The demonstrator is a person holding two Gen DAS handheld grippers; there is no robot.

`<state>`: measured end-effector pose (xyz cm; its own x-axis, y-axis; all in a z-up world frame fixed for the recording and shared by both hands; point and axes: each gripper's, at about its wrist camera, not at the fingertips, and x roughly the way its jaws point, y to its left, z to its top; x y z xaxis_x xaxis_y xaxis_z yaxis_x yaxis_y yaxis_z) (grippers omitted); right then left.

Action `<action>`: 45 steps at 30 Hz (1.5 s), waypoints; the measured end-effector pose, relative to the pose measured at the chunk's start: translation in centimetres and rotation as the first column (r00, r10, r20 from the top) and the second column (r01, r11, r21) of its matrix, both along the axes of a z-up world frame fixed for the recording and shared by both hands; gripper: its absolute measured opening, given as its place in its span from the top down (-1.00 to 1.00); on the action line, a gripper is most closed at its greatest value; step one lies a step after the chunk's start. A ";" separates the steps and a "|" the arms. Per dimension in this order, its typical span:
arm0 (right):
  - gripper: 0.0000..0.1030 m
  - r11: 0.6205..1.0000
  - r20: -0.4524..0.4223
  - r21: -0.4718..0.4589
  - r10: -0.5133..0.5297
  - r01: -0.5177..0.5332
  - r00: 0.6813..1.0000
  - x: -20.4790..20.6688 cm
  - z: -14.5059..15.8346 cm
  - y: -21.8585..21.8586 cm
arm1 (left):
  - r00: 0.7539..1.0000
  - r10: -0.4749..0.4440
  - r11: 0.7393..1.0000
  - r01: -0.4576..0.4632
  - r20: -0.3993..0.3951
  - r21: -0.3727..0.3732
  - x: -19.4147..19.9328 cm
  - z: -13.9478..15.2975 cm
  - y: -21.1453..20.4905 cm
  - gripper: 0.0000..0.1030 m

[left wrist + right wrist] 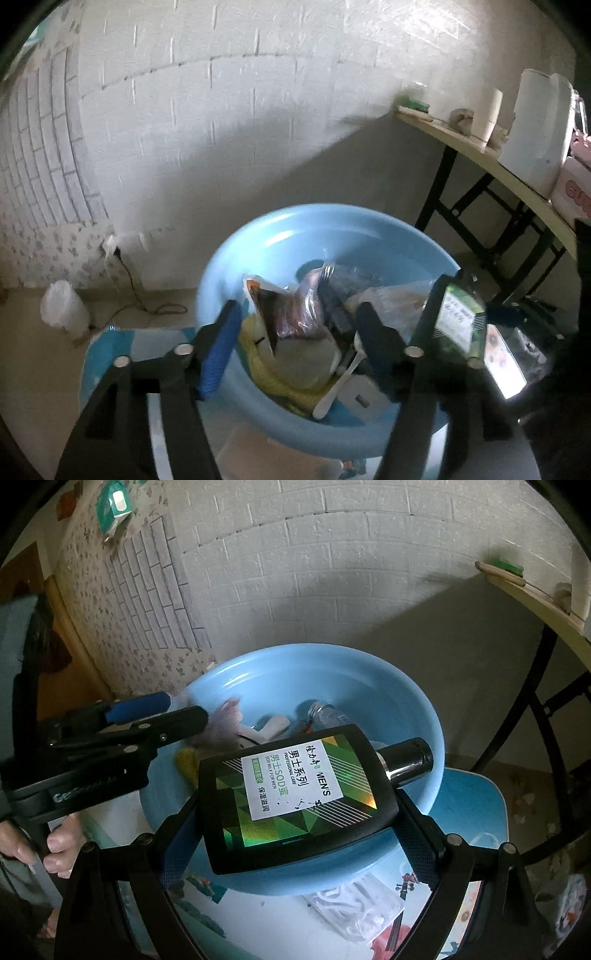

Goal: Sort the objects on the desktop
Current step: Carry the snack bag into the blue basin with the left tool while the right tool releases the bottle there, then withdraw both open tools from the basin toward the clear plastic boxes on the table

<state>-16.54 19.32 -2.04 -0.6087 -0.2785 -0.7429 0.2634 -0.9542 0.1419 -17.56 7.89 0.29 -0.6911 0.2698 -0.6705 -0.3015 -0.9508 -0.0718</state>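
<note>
A light blue basin [280, 236] [369, 672] stands on a small blue patterned table. It holds snack packets [291, 310], a yellow cloth [266, 373], a white plastic spoon [340, 384] and a clear bag [391, 299]. My right gripper [295, 834] is shut on a flat black men's lotion bottle [295, 794] with a green label, held over the basin's near rim; the bottle also shows in the left wrist view [461, 317]. My left gripper [299, 332] is open and empty, just above the basin's contents, and shows in the right wrist view [166, 709].
A wooden folding table [480, 151] with black legs stands at the right, carrying a white appliance [535, 129] and a pink box. A white brick-pattern wall is behind. A clear plastic wrapper [354, 904] lies on the small table beside the basin. A white bottle [62, 306] stands on the floor.
</note>
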 end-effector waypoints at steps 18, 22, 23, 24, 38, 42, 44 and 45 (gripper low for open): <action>-0.98 1.000 -0.093 0.003 0.021 -0.021 0.995 1.2 1.4 -1.5 | 0.988 0.148 0.988 -0.149 0.036 0.033 3.2 -1.1 -7.0 -0.75; -0.98 1.000 -0.096 0.014 -0.012 0.013 0.995 2.3 1.8 -0.4 | 0.988 0.148 0.988 -0.150 0.051 0.037 4.6 -2.2 -7.7 -0.85; -0.98 1.000 -0.095 0.017 -0.021 0.022 0.995 2.6 1.8 -0.1 | 0.988 0.146 0.988 -0.148 0.055 0.036 4.9 -2.4 -7.7 -0.86; -0.98 0.999 -0.094 0.017 -0.030 0.031 0.995 2.8 1.8 0.2 | 0.988 0.144 0.989 -0.146 0.060 0.032 5.2 -2.7 -7.8 -0.88; -0.98 0.994 -0.055 0.069 -0.077 0.081 0.996 6.8 -0.3 2.6 | 0.993 0.045 0.999 -0.043 0.108 -0.026 8.7 -6.1 -6.2 -0.98; -0.98 0.992 -0.015 0.057 -0.108 0.108 0.994 7.3 -1.4 3.9 | 0.992 0.023 0.999 -0.018 0.121 -0.039 8.8 -6.8 -5.4 -0.98; -0.98 0.991 0.008 0.056 -0.123 0.123 0.992 7.3 -2.1 4.4 | 0.991 0.017 0.999 -0.013 0.130 -0.036 8.6 -7.0 -5.1 -0.98; -0.98 0.990 0.018 0.054 -0.132 0.131 0.991 7.3 -2.3 4.7 | 0.991 0.010 0.999 -0.005 0.135 -0.035 8.5 -7.2 -4.9 -0.98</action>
